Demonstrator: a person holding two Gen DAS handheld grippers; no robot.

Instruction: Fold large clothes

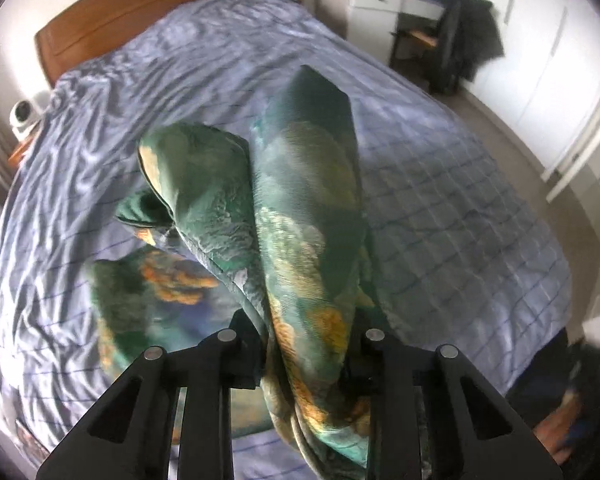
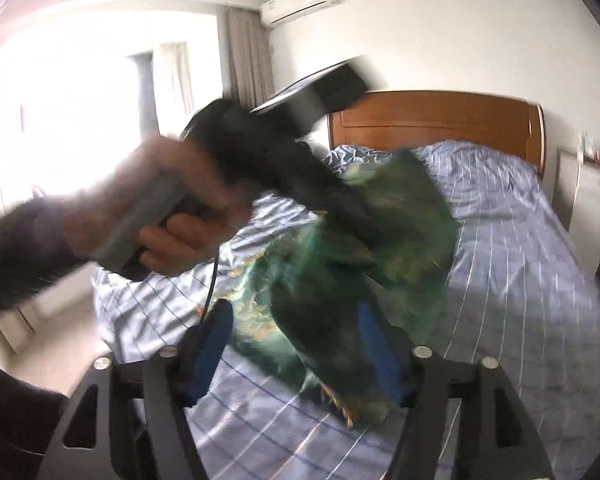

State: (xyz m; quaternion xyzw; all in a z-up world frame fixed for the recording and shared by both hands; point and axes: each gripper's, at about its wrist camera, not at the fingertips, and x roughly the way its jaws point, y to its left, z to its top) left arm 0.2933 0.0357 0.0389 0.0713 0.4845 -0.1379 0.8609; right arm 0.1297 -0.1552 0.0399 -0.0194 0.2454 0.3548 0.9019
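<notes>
A large green garment with orange and pale flower print hangs bunched over the blue checked bed. My left gripper is shut on a thick fold of it and holds it above the bed. In the right wrist view the same garment is blurred by motion, and the left gripper, held in a hand, grips its top. My right gripper has its fingers wide apart; part of the cloth lies between them, against the right finger.
The bed has a wooden headboard. A white nightstand object sits at its left. A desk with a dark coat on a chair and white wardrobes stand to the right. A bright window is on the far side.
</notes>
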